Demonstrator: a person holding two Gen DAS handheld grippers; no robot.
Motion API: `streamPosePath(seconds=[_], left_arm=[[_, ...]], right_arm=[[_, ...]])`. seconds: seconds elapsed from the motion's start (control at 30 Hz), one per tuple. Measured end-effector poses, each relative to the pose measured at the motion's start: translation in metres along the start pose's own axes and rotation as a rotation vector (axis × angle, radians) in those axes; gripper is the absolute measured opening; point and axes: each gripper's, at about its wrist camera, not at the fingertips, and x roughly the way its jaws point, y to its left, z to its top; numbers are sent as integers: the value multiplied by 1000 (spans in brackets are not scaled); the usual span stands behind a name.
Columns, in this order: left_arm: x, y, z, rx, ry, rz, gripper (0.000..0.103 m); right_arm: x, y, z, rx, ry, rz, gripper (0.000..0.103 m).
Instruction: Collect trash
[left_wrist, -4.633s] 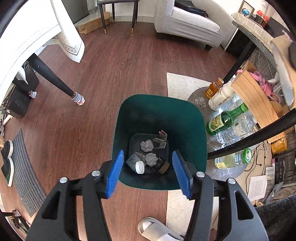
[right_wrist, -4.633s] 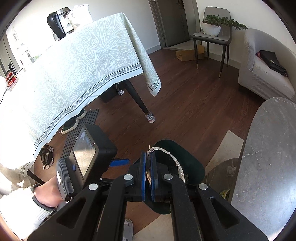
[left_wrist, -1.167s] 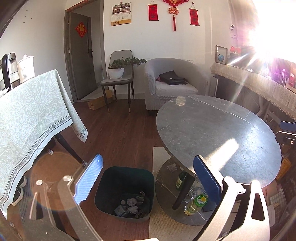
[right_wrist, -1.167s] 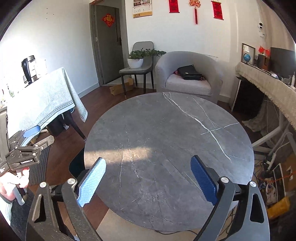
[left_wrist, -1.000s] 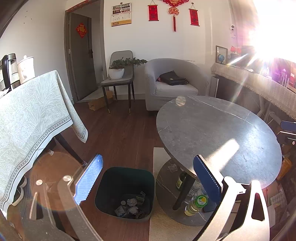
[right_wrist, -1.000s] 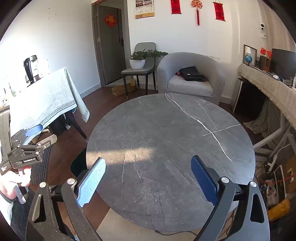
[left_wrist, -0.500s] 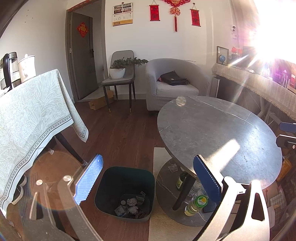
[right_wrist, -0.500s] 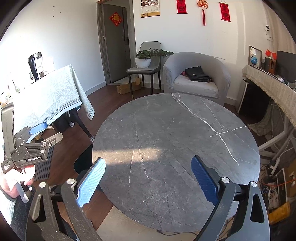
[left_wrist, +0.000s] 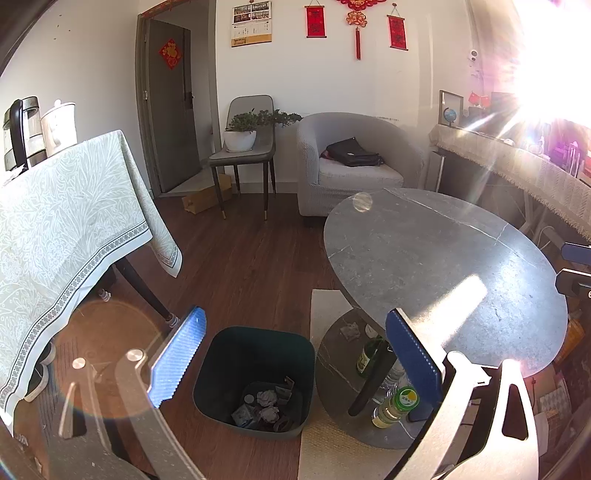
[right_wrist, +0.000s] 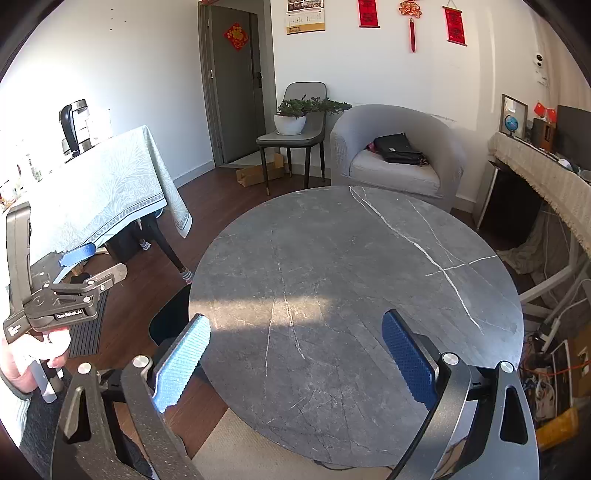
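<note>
The left gripper (left_wrist: 291, 362) has two flat blue pads with tiny ridges, set on black arms with round silver screws. The right gripper (right_wrist: 293, 363) looks the same: bumpy blue pads (right_wrist: 404, 356), black arms, shiny screws. From the right camera, the left one shows small white letters on its black side.

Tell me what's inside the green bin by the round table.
The bin holds crumpled paper balls, a small white cap and dark scraps. Anything beneath that pile is hidden.
</note>
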Motion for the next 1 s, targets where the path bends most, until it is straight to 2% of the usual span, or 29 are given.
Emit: streamPosePath(seconds=[1.0], left_arm=[[2, 0, -1, 1, 4, -2, 100]], right_arm=[[1, 4, 1, -6, 0, 0, 96]])
